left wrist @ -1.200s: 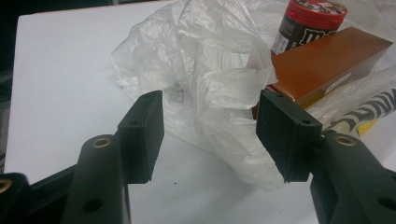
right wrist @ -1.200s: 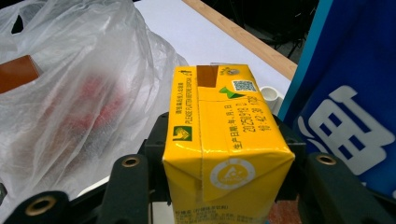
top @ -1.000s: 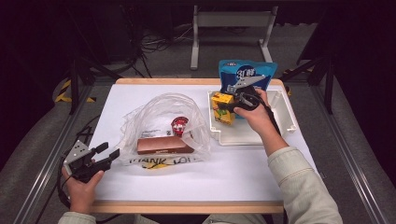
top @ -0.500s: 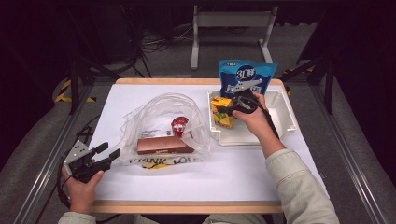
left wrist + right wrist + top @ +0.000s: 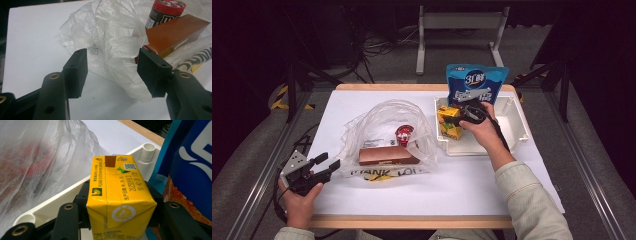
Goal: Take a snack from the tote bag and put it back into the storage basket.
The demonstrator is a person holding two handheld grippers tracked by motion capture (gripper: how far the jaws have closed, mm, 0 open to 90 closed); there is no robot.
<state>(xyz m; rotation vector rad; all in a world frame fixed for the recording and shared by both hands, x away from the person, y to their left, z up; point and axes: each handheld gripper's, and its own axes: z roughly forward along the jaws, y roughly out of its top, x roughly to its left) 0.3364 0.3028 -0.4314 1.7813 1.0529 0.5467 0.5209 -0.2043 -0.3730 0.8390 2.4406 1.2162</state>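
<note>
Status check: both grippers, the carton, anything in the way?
Right gripper shut on yellow carton in white tray. Left gripper open at plastic bag. Blue pouch crowds carton.

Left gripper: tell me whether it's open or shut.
Open. The left gripper has its jaws set wide apart before the plastic bag, gripping nothing.

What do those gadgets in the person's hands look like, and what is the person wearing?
Both are black. The left gripper has two flat, blocky jaws with brass-ringed holes and a grey three-cornered plate on top. The right gripper is also black. The sleeves are pale and greenish.
</note>
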